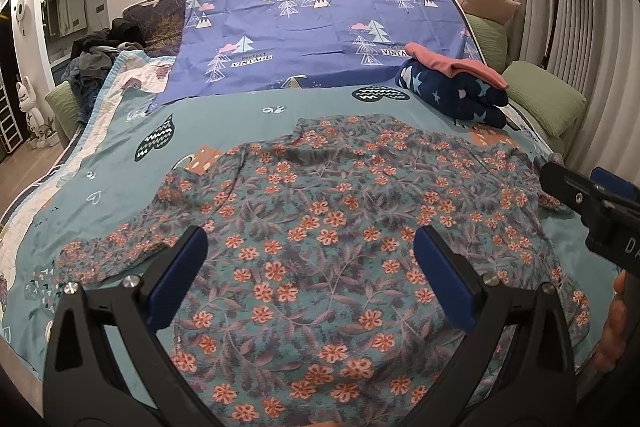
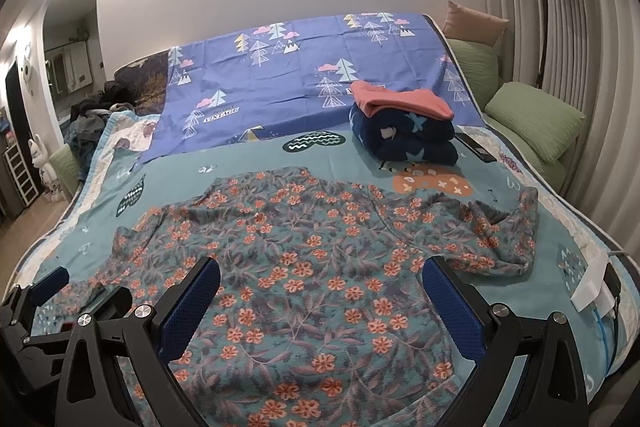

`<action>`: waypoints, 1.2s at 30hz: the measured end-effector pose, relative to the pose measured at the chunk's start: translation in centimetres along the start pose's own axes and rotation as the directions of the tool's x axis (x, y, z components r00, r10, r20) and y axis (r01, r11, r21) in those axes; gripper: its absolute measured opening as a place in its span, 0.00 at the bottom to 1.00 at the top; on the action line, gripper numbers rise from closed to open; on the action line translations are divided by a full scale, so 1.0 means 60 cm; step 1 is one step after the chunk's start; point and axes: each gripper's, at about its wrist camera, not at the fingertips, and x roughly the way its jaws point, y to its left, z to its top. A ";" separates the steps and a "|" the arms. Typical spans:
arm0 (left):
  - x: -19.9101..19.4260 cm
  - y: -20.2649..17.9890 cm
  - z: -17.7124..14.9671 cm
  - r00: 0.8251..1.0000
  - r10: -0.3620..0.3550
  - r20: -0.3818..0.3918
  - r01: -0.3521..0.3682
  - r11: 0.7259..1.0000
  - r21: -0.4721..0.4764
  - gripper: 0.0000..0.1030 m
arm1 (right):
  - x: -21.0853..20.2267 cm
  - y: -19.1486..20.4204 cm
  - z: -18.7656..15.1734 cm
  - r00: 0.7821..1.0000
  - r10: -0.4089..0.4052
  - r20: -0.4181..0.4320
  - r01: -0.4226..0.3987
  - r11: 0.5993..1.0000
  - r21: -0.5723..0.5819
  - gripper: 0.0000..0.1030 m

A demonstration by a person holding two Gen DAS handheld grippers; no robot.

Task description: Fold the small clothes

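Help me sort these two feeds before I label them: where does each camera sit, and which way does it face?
Left wrist: sits on the left gripper, looks forward across the floral shirt toward the wall; its own open fingers show, plus the right gripper at the right edge.
Right wrist: sits on the right gripper, same heading, further right; its open fingers show, the left gripper at lower left.
Shared: the shirt spread flat, the folded clothes stack, the purple tree-print sheet, green pillows.

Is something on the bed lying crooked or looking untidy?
Yes. The floral shirt lies flat, but its right sleeve is crumpled and bunched. Behind it, the pink garment sits neatly on the starry folded blanket.
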 end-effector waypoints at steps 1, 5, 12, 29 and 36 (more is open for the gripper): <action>0.000 0.001 0.000 1.000 0.000 0.000 0.000 1.000 0.000 0.99 | 0.000 -0.001 0.000 1.000 0.000 0.000 0.000 1.000 0.000 1.00; 0.000 0.003 -0.002 1.000 0.003 0.003 -0.003 1.000 0.001 0.99 | 0.002 0.006 -0.001 1.000 0.001 0.003 -0.001 1.000 -0.008 1.00; -0.001 0.010 -0.005 1.000 0.016 0.015 -0.016 1.000 0.008 0.99 | -0.002 0.017 0.000 1.000 0.007 0.019 -0.006 0.999 -0.031 1.00; -0.006 0.037 -0.002 0.998 0.061 0.026 -0.059 0.997 -0.042 0.99 | -0.005 0.031 0.006 1.000 0.013 0.015 -0.012 0.999 -0.045 1.00; -0.006 0.044 -0.004 0.998 0.067 0.015 -0.067 0.996 -0.051 0.99 | -0.002 0.041 0.004 1.000 0.025 0.006 -0.025 0.998 -0.056 1.00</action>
